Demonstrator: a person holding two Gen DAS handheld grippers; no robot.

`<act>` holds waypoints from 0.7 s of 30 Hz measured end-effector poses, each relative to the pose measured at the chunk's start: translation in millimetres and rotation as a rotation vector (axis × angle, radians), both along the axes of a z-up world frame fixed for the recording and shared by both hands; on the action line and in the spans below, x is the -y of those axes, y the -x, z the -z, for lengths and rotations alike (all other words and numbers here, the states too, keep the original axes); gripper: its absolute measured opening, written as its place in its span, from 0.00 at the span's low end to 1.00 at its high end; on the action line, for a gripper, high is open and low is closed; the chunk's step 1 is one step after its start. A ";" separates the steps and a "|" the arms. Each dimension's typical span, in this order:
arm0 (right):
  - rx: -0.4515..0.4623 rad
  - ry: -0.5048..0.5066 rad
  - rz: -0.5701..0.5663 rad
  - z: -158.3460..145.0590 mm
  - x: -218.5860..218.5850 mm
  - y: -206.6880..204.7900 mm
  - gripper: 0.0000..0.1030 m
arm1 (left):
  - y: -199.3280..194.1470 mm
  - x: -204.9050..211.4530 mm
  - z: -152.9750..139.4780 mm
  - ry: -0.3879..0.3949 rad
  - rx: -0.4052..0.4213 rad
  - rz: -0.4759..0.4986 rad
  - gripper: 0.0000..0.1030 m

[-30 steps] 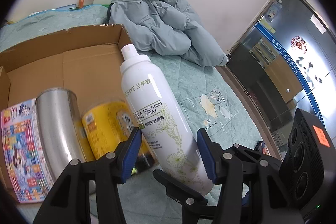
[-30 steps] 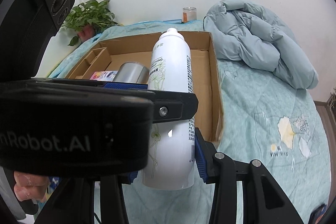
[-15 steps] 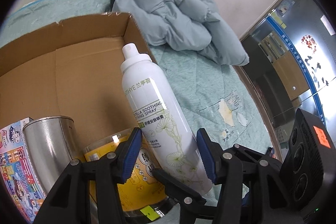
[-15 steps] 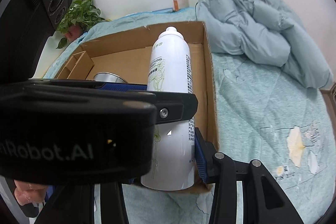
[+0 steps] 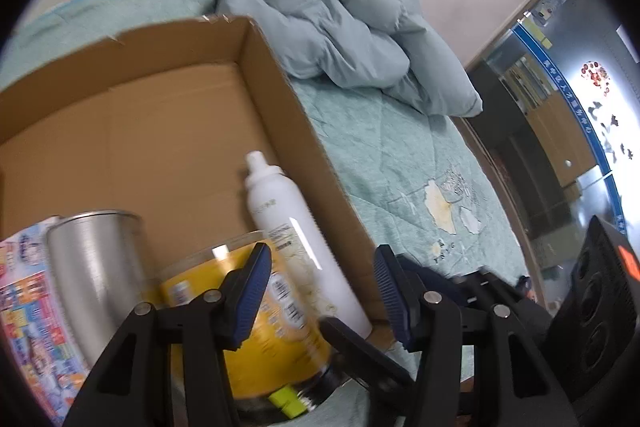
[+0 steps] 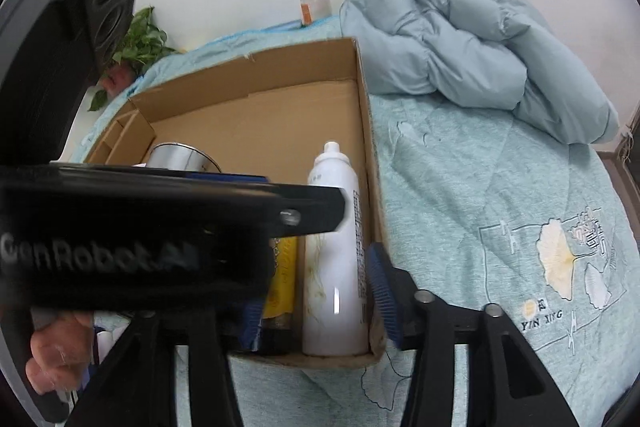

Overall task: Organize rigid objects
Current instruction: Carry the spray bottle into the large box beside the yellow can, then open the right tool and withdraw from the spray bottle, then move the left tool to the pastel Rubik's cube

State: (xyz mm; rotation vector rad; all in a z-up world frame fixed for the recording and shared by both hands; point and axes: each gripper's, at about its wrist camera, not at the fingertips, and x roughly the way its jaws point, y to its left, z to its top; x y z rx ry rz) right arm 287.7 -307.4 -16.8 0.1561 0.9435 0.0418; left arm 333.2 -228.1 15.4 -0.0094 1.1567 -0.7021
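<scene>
Spray bottle (image 5: 292, 227), white, stands upright in the near right corner of the cardboard box (image 5: 280, 99), against the right wall.

Left wrist view: left gripper (image 5: 322, 291) is spread wide, blue pads clear of the bottle on both sides, holding nothing. Bottle sits at about 12 o'clock from the gap, slightly left. Yellow tub (image 5: 256, 315) is at 10 o'clock, touching or just beside the bottle. Steel cup (image 5: 96, 263) is at 9 o'clock, and a colourful printed box (image 5: 28, 307) sits past it at frame edge. Grey-blue jacket (image 5: 344, 23) is at 1 o'clock on the green quilt (image 5: 400, 163), well apart from the box.

Right wrist view: right gripper (image 6: 316, 291) is also parted; right pad sits outside the box wall, left pad near the tub, no contact with the bottle visible. Left pad is partly hidden by the other device's body. Bottle at 12 o'clock, base on the box floor. Steel cup at 10 o'clock, plant (image 6: 140, 43) at 11 o'clock far back, jar (image 6: 314, 7) by the wall.

Judgement: placing looks done, release step in hand. To do it well: pull both grippers straight back and up, jaws kept wide, so no pad clips the tall bottle or box wall. Bottle is narrow-based and could tip onto the tub if nudged.
</scene>
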 end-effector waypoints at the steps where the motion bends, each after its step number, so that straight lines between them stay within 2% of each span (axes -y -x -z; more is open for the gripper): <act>1: 0.026 0.000 -0.001 -4.9 -0.2 6.5 0.75 | 8.1 -8.7 -8.6 -0.018 0.053 -0.018 0.51; 2: 0.064 0.005 -0.003 -11.5 -0.7 15.7 0.87 | 16.2 -17.1 -16.3 -0.030 0.104 -0.031 0.51; 3: 0.095 0.012 -0.007 -16.6 -1.5 24.6 0.91 | 27.8 -28.5 -26.3 -0.037 0.167 -0.047 0.53; 4: 0.139 0.030 -0.011 -23.3 -2.7 39.5 1.00 | 41.3 -41.7 -36.5 -0.043 0.234 -0.068 0.62; 5: 0.164 0.051 -0.008 -26.5 -4.1 50.6 1.00 | 58.8 -57.6 -47.8 -0.057 0.315 -0.104 0.69; 6: 0.178 0.084 0.000 -28.5 -6.1 63.9 1.00 | 75.6 -73.9 -57.1 -0.072 0.395 -0.146 0.82; 9: 0.176 0.117 0.021 -29.0 -9.8 93.1 1.00 | 120.1 -118.3 -76.7 -0.111 0.581 -0.245 0.85; 10: 0.165 0.112 0.026 -27.9 -11.8 106.3 1.00 | 136.0 -134.8 -81.6 -0.140 0.617 -0.272 0.86; 12: 0.160 0.094 0.025 -27.7 -15.2 122.9 1.00 | 158.9 -163.6 -88.8 -0.171 0.634 -0.322 0.86; 15: 0.193 0.105 0.065 -33.6 -22.6 156.2 1.00 | 191.4 -207.4 -98.1 -0.175 0.619 -0.395 0.86; 19: 0.208 0.060 0.034 -45.4 -39.7 197.1 0.99 | 225.3 -252.7 -101.2 -0.217 0.558 -0.455 0.85; 20: 0.219 0.060 0.002 -48.3 -47.3 209.5 0.89 | 234.0 -263.7 -100.9 -0.193 0.535 -0.456 0.82; 21: 0.250 0.073 -0.028 -52.4 -55.7 223.5 0.75 | 241.9 -269.8 -100.2 -0.164 0.518 -0.452 0.60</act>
